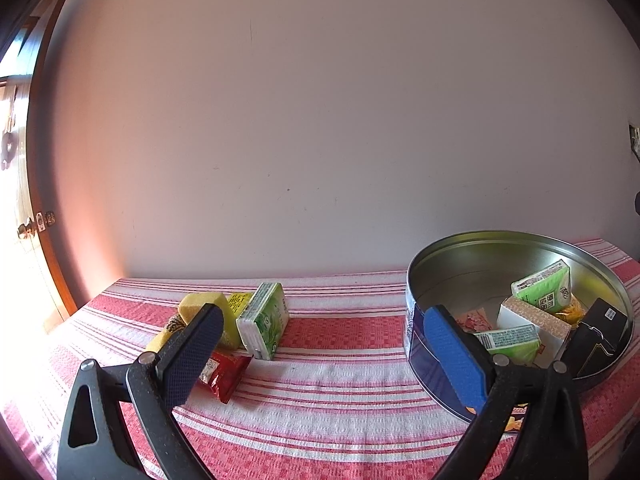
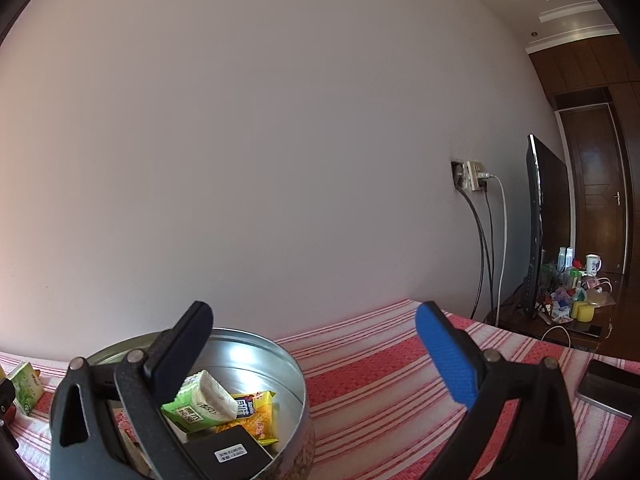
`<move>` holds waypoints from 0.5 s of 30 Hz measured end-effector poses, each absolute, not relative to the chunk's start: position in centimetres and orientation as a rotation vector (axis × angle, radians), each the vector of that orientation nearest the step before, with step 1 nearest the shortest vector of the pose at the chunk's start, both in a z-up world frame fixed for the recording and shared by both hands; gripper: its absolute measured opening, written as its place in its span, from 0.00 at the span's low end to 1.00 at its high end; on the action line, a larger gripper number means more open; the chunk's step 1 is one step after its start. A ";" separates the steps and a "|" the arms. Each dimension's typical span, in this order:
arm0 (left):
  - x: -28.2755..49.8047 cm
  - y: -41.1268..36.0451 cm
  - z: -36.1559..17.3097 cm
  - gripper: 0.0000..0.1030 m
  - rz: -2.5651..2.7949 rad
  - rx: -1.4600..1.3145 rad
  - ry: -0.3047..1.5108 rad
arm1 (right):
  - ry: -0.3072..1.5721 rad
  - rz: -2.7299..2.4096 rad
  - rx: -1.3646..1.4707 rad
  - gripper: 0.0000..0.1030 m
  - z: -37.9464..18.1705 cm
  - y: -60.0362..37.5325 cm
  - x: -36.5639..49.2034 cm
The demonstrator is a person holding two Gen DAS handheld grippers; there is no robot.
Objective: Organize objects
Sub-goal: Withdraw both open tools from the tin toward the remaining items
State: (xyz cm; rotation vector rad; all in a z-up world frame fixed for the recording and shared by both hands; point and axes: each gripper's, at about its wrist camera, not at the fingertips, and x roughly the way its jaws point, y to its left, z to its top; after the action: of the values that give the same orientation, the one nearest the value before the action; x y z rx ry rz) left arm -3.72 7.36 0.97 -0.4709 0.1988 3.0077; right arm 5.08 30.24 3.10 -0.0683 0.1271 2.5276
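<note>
A round metal tin stands on the red striped cloth at the right, holding green tissue packs, a white box, a yellow snack packet and a black box. To the left on the cloth lie a green tissue pack, a yellow sponge and a red snack packet. My left gripper is open, its fingers straddling bare cloth between these items and the tin. My right gripper is open and empty, left finger over the tin.
A plain wall runs behind the table. At the right are a wall socket with cables, a dark monitor and a cluttered side table. A dark flat device lies on the cloth at far right. A door is at left.
</note>
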 end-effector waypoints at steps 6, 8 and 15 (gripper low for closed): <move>-3.8 6.6 0.9 0.99 2.982 -0.507 0.170 | 0.195 2.494 -0.062 1.00 3.1 30.3 6.6; -3.9 6.2 0.8 0.99 2.973 -0.517 0.146 | 0.212 2.495 -0.077 1.00 3.1 30.2 6.7; -3.9 5.2 0.6 0.99 2.941 -0.552 0.112 | 0.189 2.504 -0.069 1.00 3.2 28.3 7.4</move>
State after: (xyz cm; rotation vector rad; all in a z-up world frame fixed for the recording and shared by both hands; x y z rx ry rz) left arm -3.87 5.20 0.63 -0.5519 0.1124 2.9414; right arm 7.43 28.31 3.16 -0.0688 0.1888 2.5044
